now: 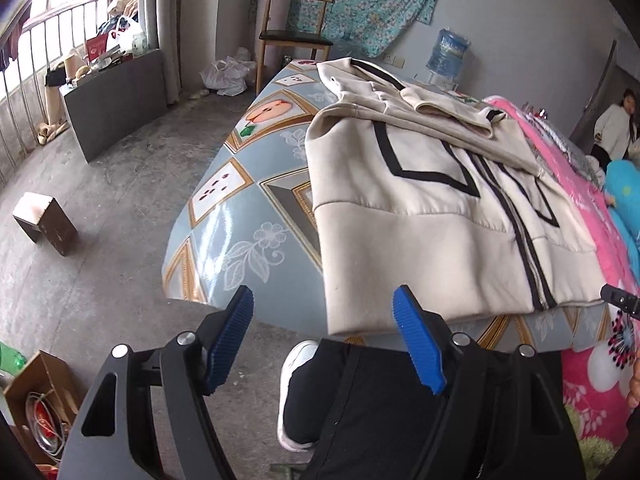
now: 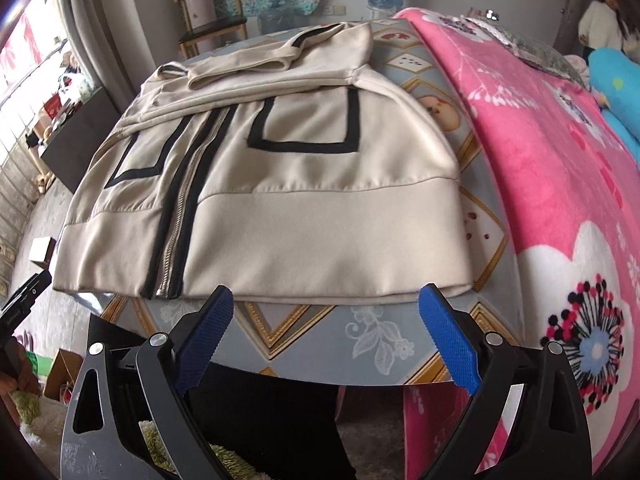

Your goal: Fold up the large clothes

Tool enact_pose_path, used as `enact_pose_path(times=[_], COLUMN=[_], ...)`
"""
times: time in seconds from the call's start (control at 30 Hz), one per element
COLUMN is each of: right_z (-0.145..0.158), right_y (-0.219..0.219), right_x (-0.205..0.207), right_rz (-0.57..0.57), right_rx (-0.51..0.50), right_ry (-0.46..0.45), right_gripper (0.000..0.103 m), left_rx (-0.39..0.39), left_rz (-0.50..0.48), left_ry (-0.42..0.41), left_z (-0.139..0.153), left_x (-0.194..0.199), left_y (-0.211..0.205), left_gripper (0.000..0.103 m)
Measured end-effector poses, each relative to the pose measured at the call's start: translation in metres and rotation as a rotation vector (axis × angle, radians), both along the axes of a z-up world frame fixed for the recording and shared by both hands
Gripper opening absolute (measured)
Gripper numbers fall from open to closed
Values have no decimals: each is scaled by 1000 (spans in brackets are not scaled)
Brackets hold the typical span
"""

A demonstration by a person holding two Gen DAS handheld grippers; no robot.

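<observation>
A beige zip jacket (image 1: pixel 420 216) with black stripes lies flat on the patterned blue tablecloth (image 1: pixel 240 208), sleeves folded across its upper part. In the left wrist view my left gripper (image 1: pixel 324 300) stands open at the near left corner of the hem, nothing between its blue pads (image 1: pixel 418 344). In the right wrist view the same jacket (image 2: pixel 304 200) fills the middle. My right gripper (image 2: pixel 326 298) is open just below the right half of the hem, pads apart and clear of the cloth. The tip of the right gripper shows at the left view's edge (image 1: pixel 622 302).
A pink flowered blanket (image 2: pixel 540 168) covers the table's right side. A wooden chair (image 1: pixel 294 36) and a water bottle (image 1: pixel 448 54) stand behind. A small box (image 1: pixel 44 222) and a cardboard carton (image 1: pixel 40 400) are on the concrete floor at left. A person (image 1: pixel 614 128) sits far right.
</observation>
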State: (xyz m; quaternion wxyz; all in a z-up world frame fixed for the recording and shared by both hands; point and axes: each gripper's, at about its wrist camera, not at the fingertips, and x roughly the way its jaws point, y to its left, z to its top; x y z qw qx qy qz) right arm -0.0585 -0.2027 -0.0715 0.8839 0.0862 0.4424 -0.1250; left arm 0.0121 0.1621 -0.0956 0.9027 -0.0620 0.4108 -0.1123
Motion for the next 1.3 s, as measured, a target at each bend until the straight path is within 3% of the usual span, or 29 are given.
enact_pose_path(times=[0.2,0.37,0.63,0.77,0.87,1.03,1.3], right_z=[1,1,-3,-6,-8,-8,-26], right_y=[-24,-46,-72,-80,-89,-90,-98], right_x=[-6,-14,-27,-29,-25,-14,0], right_rz=[-71,-114,-138,-150,-153,-126,-144], right_rx=[-24,-25,12,20,100,177,264], right_ry=[-36,-51,-50,-54,-74,-107,-72], right_gripper=[90,90,90,90,90,82,67], left_rx=[-30,-5,-134,-142,-148,-138,-143], left_rz=[-28,-21,-32,-46,-36,-30,-21], left_ry=[29,84,145,148,162,158,161], left_z=[-6,-17,-19,-20,-22,-23,-25], left_x=[9,19,20,19,22,23,24], left_y=[-11,-18,-11,-13,-12,-11,-8], left_gripper=[48,45,45,43,40,35,29])
